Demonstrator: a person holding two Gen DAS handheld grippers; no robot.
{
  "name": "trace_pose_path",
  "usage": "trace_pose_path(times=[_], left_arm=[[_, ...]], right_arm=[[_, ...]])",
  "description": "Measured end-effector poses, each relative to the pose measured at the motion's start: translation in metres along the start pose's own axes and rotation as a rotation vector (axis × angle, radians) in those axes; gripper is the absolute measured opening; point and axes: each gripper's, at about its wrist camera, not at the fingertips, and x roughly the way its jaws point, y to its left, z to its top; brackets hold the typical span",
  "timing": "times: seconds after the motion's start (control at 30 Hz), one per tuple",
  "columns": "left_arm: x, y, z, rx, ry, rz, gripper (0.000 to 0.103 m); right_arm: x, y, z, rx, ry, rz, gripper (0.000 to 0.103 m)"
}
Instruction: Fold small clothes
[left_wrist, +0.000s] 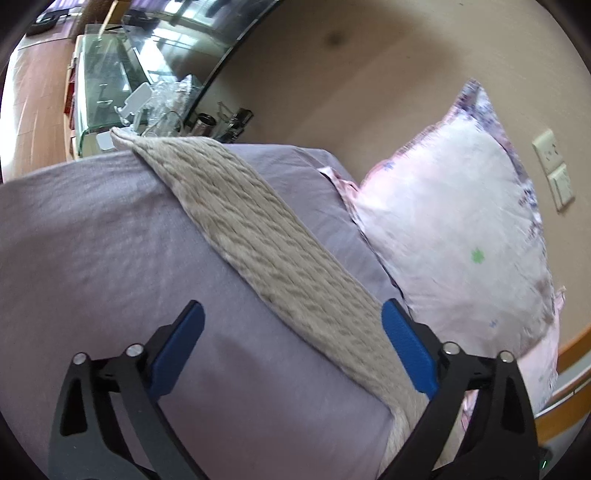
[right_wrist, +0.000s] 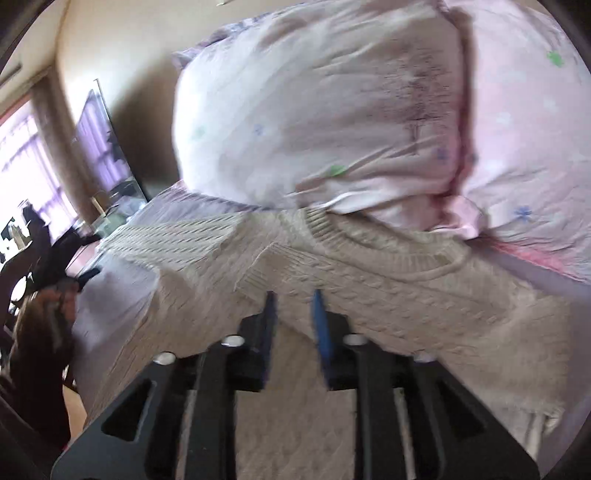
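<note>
A beige cable-knit sweater (right_wrist: 388, 295) lies on a lilac bed sheet (left_wrist: 92, 240). In the left wrist view one sleeve (left_wrist: 258, 236) stretches flat from between my fingers to the far bed corner. My left gripper (left_wrist: 291, 317) is open, its blue pads either side of the sleeve, empty. In the right wrist view the sweater's ribbed neckline (right_wrist: 406, 254) faces the pillows. My right gripper (right_wrist: 293, 299) is nearly closed and pinches a raised fold of the sweater body just below the neckline.
A pink-and-white floral pillow (left_wrist: 454, 229) leans on the beige wall at the bed head; it also shows in the right wrist view (right_wrist: 325, 110). A glass-topped side table (left_wrist: 107, 77) with clutter stands past the bed corner. A wall switch (left_wrist: 554, 166) is at the right.
</note>
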Motion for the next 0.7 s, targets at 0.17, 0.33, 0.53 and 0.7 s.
trace_pose_path(times=[0.17,0.33,0.53,0.7], left_arm=[[0.019,0.015,0.028,-0.057,-0.005,0.051,0.073],[0.03,0.033,0.054,-0.143,-0.029,0.076,0.056],[0.032,0.012,0.064,-0.101,-0.046,0.182,0.006],[0.005,-0.162,0.008,0.456,-0.121,0.005,0.006]], right_arm=[[-0.029,-0.026,-0.014,0.069,-0.075,-0.08,0.067],[-0.067,-0.062,-0.033,0.169,-0.103,-0.126,0.069],[-0.081,-0.082,-0.051,0.224,-0.109,-0.116,0.069],[-0.101,-0.097,-0.055,0.251,-0.163,-0.143,0.074]])
